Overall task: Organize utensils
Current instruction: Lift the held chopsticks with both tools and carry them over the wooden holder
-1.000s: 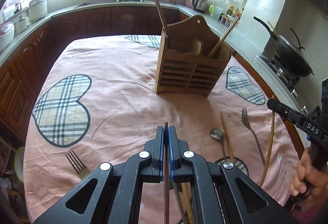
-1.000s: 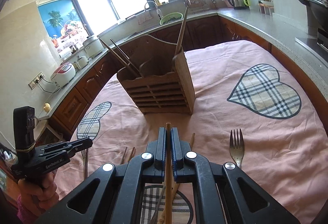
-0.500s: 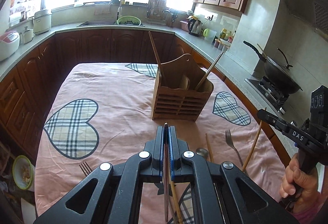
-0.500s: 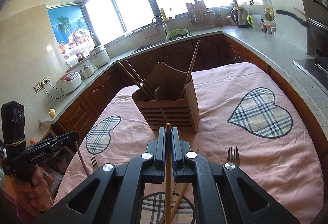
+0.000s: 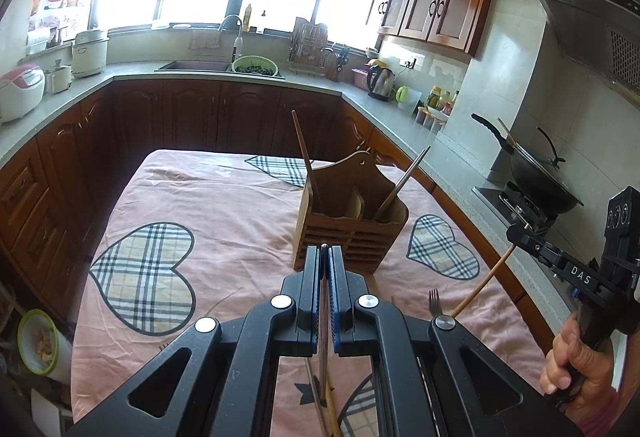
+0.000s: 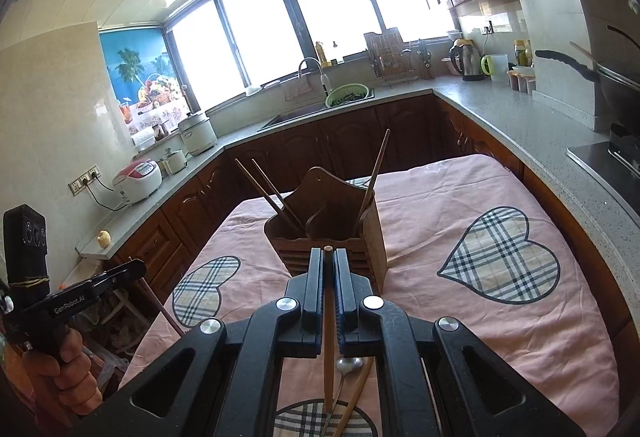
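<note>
Holder [image 5: 350, 233] on table [image 5: 224, 205]; 2 chopsticks [image 6: 272, 193] in it; fork [image 5: 434, 301] nearer, right.

- Grippers counted: two, the left gripper [image 5: 325, 257] and the right gripper [image 6: 329, 261].
- Pinched sticks: two. One chopstick [image 5: 322, 365] sat in the left gripper, one in the right.
- Standing chopsticks [image 6: 276, 197] in the holder [image 6: 332, 241]: three.
- Holders: one.
- Fork [image 5: 434, 301] on the cloth: one.
- Spoon [image 6: 349, 364]: one.
- Plaid hearts [image 5: 142, 277] showing: four, some cut off.
- Wok [image 5: 540, 181]: one.
- Kettle [image 5: 380, 83]: one.
</note>
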The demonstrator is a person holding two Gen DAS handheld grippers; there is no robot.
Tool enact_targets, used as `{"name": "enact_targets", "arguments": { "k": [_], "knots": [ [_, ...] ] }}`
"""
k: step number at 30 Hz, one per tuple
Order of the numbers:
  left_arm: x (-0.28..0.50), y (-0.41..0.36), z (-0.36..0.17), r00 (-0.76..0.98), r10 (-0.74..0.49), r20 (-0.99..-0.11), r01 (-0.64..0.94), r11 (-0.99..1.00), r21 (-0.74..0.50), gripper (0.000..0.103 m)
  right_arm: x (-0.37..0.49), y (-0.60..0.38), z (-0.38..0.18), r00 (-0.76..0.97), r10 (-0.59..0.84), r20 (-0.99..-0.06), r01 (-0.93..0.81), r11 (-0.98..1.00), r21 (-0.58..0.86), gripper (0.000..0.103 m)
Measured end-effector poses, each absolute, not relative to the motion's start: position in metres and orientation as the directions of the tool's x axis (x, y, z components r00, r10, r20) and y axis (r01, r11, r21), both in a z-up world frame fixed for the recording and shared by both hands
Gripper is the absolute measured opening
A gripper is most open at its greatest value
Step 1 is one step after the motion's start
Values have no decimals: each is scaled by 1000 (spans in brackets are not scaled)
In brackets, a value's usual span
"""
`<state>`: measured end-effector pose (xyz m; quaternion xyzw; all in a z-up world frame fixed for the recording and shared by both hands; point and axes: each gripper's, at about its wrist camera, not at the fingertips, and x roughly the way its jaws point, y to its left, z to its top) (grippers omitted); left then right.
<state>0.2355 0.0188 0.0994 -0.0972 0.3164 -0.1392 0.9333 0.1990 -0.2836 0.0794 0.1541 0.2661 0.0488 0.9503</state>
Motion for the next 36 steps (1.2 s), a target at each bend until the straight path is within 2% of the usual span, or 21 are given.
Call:
{"name": "enact_targets", "arguments": {
  "k": [18,28,32,36],
  "knots": [
    [280,25,116,819,-339,-462,192,922,-335,2,228,-294,111,905,145,-399,-10,947,322,4],
    [324,20,135,879,-312,-361,192,924,-331,2,263,-311,149,957,91,-274,8,940,341,4],
    [346,18,129,899,-287,-330,168,924,-344,2,281,-317,160,969,67,-238,19,940,341,4],
    [374,16,107,902,-271,-336,138,919,-369,2,300,-322,157,971,50,-233,34,939,343,4]
  ]
}}
